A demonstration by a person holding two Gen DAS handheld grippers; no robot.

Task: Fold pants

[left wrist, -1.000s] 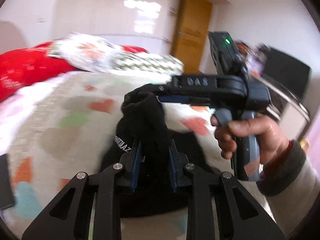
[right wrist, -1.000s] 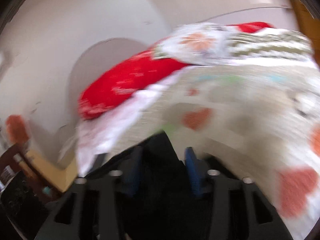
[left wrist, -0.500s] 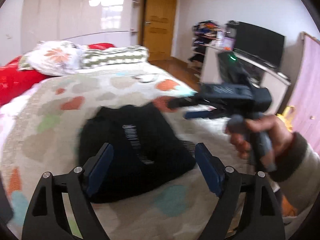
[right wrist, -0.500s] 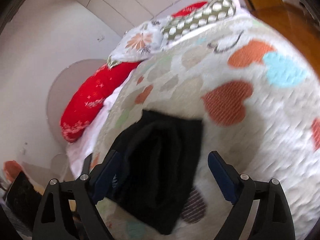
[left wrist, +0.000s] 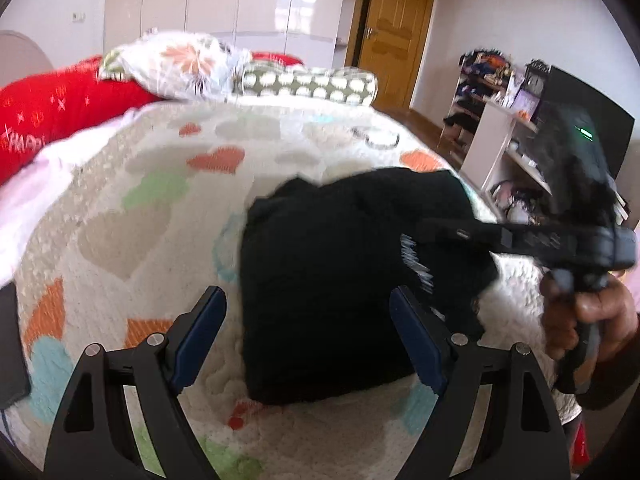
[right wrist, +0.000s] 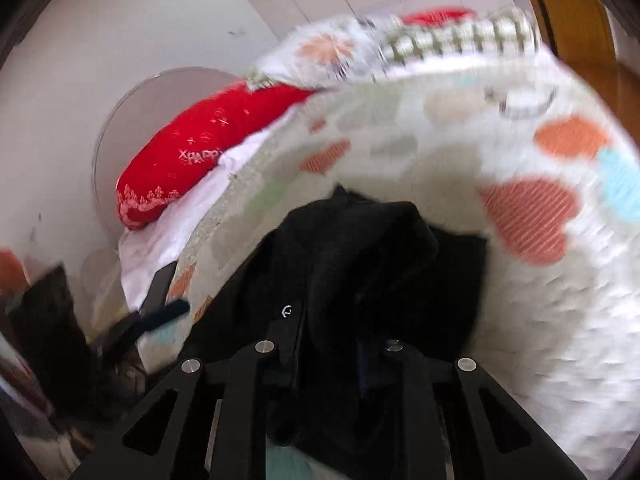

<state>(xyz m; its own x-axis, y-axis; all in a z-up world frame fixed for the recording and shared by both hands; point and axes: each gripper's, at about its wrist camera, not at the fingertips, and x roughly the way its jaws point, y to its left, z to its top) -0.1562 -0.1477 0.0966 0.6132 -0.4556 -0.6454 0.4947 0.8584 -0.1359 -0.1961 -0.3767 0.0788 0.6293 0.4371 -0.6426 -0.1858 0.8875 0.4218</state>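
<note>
Bedspread [left wrist: 132, 216] | black pants [left wrist: 340, 272] folded | between spread left fingers [left wrist: 202, 326]

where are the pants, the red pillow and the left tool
pants [left wrist: 332, 280], left wrist view, middle of the folded stack
red pillow [right wrist: 208, 152], right wrist view, its middle
left tool [left wrist: 308, 340], left wrist view, open gap between fingertips

pants [left wrist: 344, 280] – matt black cloth | bedspread [left wrist: 132, 216] – nubbly textile | door [left wrist: 394, 32] – glossy wood
</note>
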